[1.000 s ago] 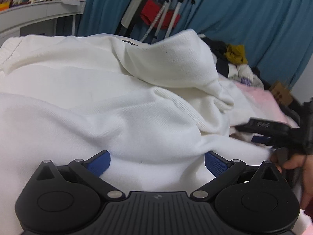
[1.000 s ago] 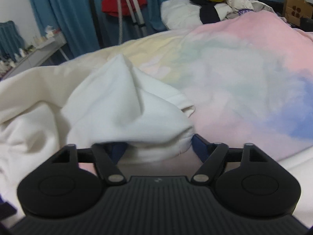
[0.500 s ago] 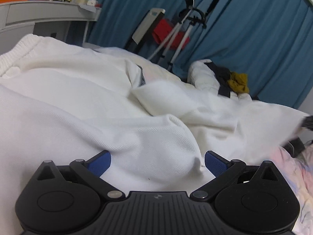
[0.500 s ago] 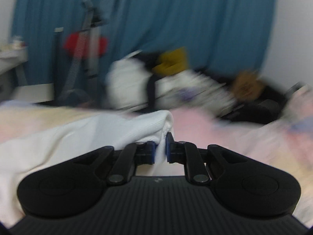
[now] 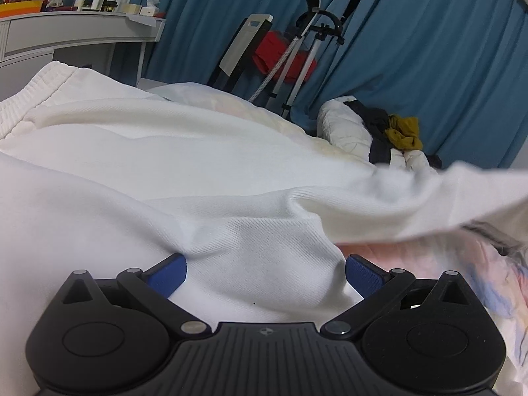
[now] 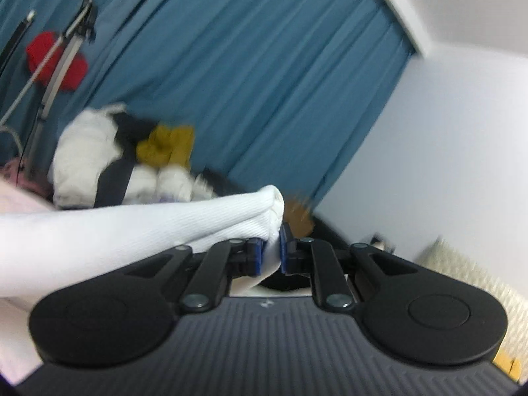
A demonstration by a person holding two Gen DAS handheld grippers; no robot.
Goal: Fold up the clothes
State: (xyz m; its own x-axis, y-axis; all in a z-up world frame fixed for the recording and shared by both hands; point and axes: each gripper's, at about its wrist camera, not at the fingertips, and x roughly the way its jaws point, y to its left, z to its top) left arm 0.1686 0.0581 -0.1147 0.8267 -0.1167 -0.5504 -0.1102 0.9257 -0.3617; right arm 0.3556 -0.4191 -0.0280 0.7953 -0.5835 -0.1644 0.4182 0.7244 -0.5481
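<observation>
A white sweatshirt (image 5: pixel 165 171) lies spread over the bed and fills the left wrist view. My left gripper (image 5: pixel 264 274) is open, its blue pads resting on the fabric near the shoulder. One white sleeve (image 5: pixel 445 198) stretches out taut to the right. My right gripper (image 6: pixel 271 255) is shut on the ribbed cuff of that sleeve (image 6: pixel 165 224) and holds it raised above the bed. The right gripper itself is out of sight in the left wrist view.
A pastel bedspread (image 5: pixel 462 264) shows at the right under the sleeve. A pile of clothes (image 5: pixel 379 132) lies at the bed's far end. A white desk (image 5: pixel 66 36) stands at the left, a stand with a red cloth (image 5: pixel 283 59) before blue curtains.
My right gripper closed on the sleeve cuff, lifted it and pulled it out to the right, so the bunched sleeve is now stretched straight. My left gripper stayed open on the sweatshirt.
</observation>
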